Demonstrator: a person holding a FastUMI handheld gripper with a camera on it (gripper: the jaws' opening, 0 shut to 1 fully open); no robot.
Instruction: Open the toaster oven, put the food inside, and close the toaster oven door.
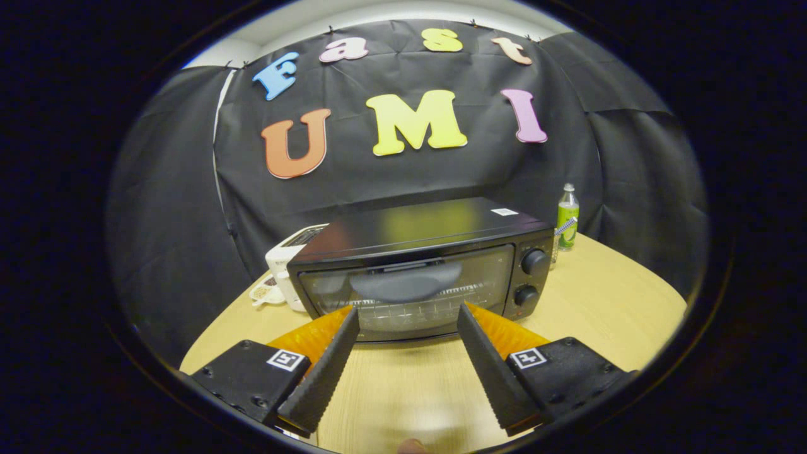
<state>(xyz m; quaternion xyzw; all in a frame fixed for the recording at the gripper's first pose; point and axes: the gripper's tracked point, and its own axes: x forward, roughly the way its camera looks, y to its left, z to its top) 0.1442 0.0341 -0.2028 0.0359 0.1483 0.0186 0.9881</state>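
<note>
A black toaster oven (416,268) stands on the wooden table (605,296) just ahead of my fingers. Its glass door (410,293) is shut, with a dark handle (406,282) across the upper part and a wire rack visible behind the glass. Two round knobs (533,261) sit one above the other on its right panel. My gripper (408,315) is open, its fingertips (348,318) close to the lower part of the door with nothing between them. A small rounded bit of something shows at the table's near edge, too little to identify.
A white appliance (287,265) stands left of the oven, partly behind it, with a small dish (265,293) beside it. A green-labelled bottle (567,217) stands behind the oven's right corner. Bare tabletop stretches to the right.
</note>
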